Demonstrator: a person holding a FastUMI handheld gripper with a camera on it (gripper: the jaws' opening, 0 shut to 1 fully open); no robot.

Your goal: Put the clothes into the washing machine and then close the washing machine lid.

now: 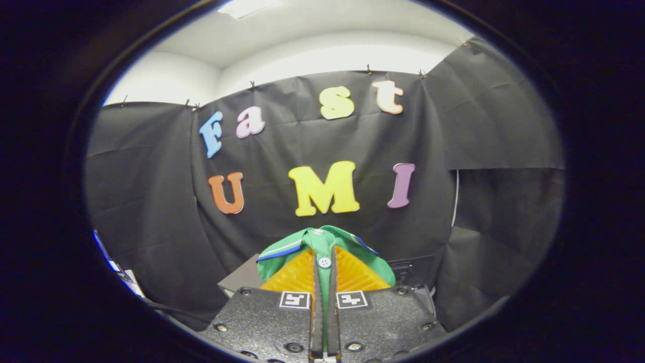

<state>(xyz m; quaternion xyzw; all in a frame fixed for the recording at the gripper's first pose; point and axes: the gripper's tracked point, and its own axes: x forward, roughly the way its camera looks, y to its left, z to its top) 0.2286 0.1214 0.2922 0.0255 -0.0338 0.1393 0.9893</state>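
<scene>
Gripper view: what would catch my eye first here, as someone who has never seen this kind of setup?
First, the green shirt, with a white button and blue-trimmed collar, bunched right at the fingertips. The gripper is shut on it, both fingers pressed close with the cloth pinched between them and spilling over their tips. Behind it hangs the black cloth wall of the booth, with a grey box corner just beside the shirt.

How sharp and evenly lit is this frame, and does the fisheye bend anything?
Gripper view: the green shirt pinched in the gripper is sharp, jaws nearly closed on it; light is soft and even, brightest on the ceiling; the fisheye bows the black cloth wall.
</scene>
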